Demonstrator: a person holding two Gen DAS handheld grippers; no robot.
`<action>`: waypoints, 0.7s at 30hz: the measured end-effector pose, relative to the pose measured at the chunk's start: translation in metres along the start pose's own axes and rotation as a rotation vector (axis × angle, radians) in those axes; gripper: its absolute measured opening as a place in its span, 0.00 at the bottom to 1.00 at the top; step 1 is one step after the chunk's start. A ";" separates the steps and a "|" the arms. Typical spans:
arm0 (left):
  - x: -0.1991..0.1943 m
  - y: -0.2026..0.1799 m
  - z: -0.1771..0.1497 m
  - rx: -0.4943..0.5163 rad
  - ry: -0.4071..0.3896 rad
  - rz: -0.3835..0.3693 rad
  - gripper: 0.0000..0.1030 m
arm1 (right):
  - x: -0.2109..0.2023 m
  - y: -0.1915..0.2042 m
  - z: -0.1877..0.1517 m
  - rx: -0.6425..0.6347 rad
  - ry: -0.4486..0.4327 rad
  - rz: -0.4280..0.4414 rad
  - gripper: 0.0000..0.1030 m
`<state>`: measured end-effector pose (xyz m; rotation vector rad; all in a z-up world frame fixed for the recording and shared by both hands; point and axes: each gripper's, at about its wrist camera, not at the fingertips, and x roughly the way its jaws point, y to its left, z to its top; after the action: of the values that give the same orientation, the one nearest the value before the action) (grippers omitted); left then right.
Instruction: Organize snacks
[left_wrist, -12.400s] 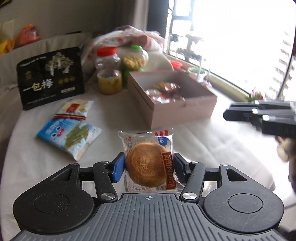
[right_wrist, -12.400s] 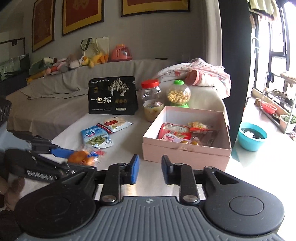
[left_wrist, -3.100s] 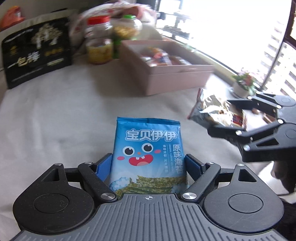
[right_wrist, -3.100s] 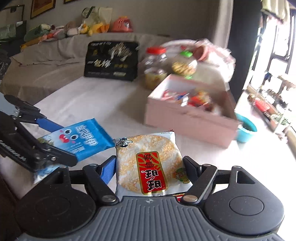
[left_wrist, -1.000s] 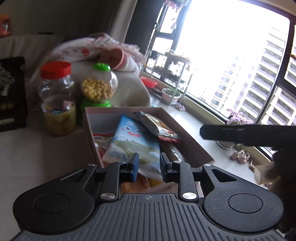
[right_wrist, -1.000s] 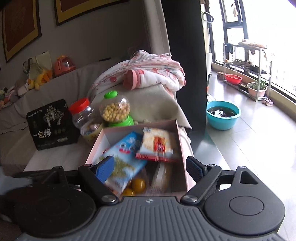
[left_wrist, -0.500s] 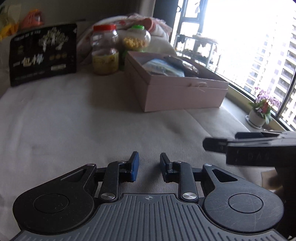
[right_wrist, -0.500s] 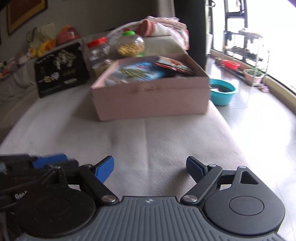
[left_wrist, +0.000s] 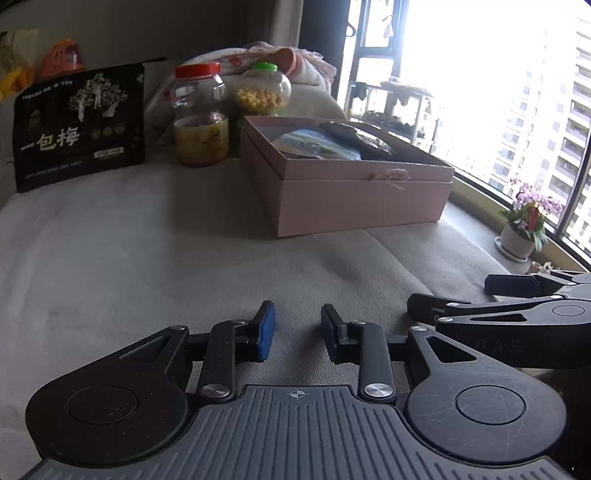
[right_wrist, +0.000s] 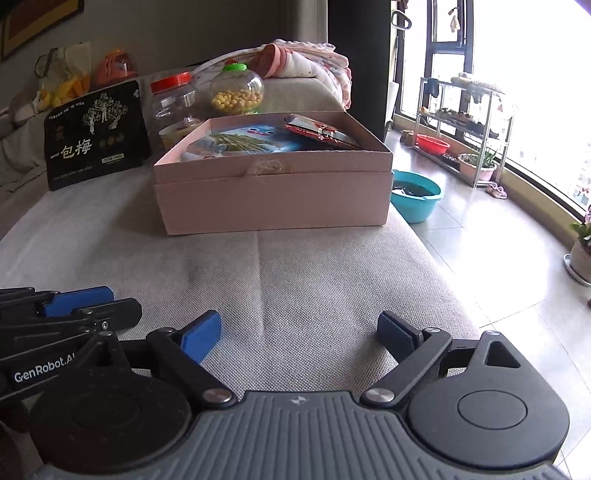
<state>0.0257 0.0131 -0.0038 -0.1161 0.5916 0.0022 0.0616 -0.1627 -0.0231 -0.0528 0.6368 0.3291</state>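
A pink box (left_wrist: 364, 199) stands on the grey cushioned surface (left_wrist: 147, 258) and holds a blue seaweed snack bag (left_wrist: 317, 144) and a rice cracker packet (left_wrist: 354, 136). It shows in the right wrist view (right_wrist: 273, 195) with the blue bag (right_wrist: 251, 142) and the red packet (right_wrist: 317, 131) inside. My left gripper (left_wrist: 294, 328) is empty, its jaws a narrow gap apart, low over the surface in front of the box. My right gripper (right_wrist: 299, 332) is wide open and empty beside it.
A black snack pouch (left_wrist: 79, 125), a red-lidded jar (left_wrist: 199, 114) and a green-lidded jar of yellow balls (left_wrist: 263, 94) stand behind the box. A teal basin (right_wrist: 415, 199) and a plant rack (right_wrist: 465, 129) are on the floor to the right.
Both grippers have pulled back from the box, where the two snacks now lie. Since half a second ago they have shifted only slightly.
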 end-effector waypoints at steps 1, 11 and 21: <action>0.000 -0.001 0.000 0.004 0.000 0.003 0.31 | 0.000 0.000 0.000 -0.002 0.000 -0.001 0.89; 0.000 -0.004 -0.001 0.020 0.001 0.017 0.31 | 0.001 0.000 0.001 -0.007 0.002 -0.003 0.90; 0.000 -0.008 -0.001 0.035 0.003 0.030 0.31 | 0.001 0.000 0.001 -0.007 0.002 -0.003 0.91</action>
<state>0.0251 0.0054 -0.0036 -0.0737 0.5963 0.0206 0.0629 -0.1625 -0.0234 -0.0612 0.6376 0.3281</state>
